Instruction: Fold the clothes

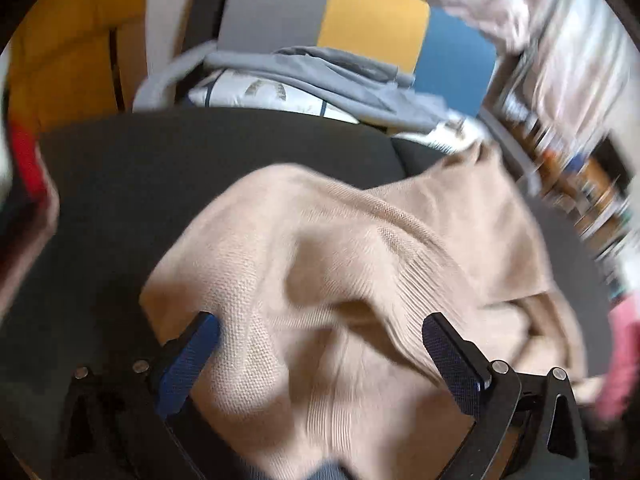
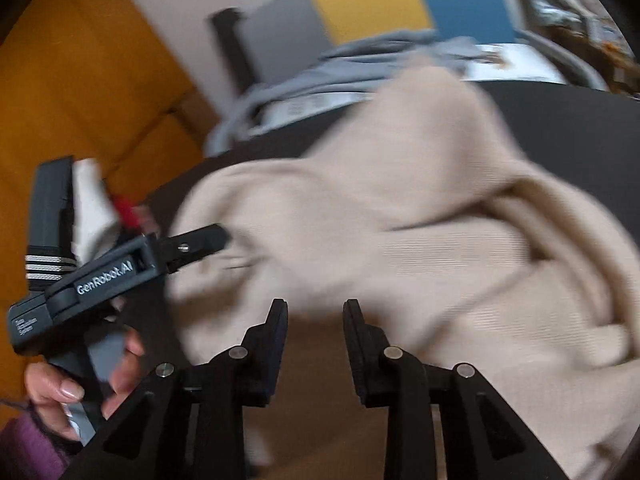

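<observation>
Left gripper [image 1: 320,344] jaws spread wide, gripping nothing, above the beige sweater [image 1: 360,248]. Right gripper [image 2: 315,320] jaws part open, nothing between them. Sweater lies crumpled on the dark surface [image 1: 160,168]; folding judged barely begun.

The beige sweater [image 1: 360,264] is soft knitted cloth, matt, with a fine grainy stitch and a ribbed band along one edge. It lies on a dark, matt bench [image 1: 168,168] with a felt-like, smooth surface. The left claw [image 1: 320,336] has matt black plastic arms, small shiny metal pins, and blue pads with a rough, dotted texture. The right claw [image 2: 315,312] is the same matt black plastic with bright metal pins. At the bench's far edge lies smooth grey cloth [image 1: 320,76], thinner than the knit.
</observation>
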